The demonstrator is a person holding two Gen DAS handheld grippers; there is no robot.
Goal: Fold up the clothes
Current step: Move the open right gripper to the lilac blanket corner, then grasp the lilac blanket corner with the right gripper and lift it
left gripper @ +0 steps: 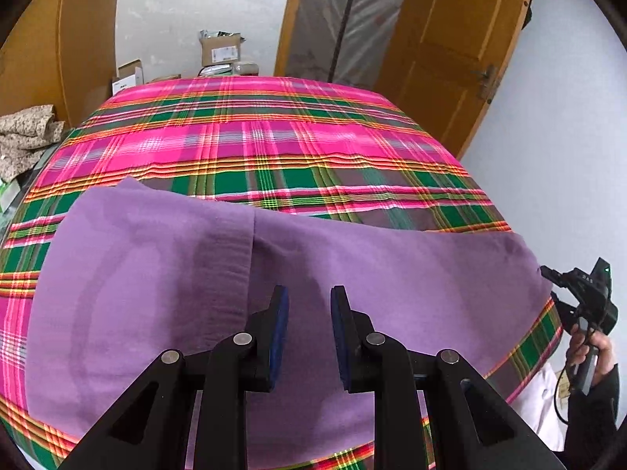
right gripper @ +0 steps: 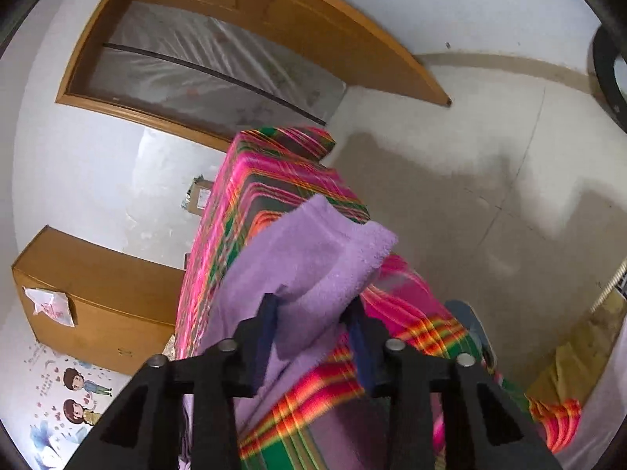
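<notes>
cardboard box (left gripper: 220, 50) label: white sticker, print too small to read
smaller box (left gripper: 128, 77) label: dark marks, illegible
wall sticker (right gripper: 76, 395) beside cartoon figures: tiny characters, unreadable
paper on cabinet (right gripper: 50, 305): reddish print, blurred

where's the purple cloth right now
The purple cloth lies spread on the near part of the pink-and-green plaid cover, under the left gripper. Its far right corner sits between the right gripper fingers at the cover's edge.
</notes>
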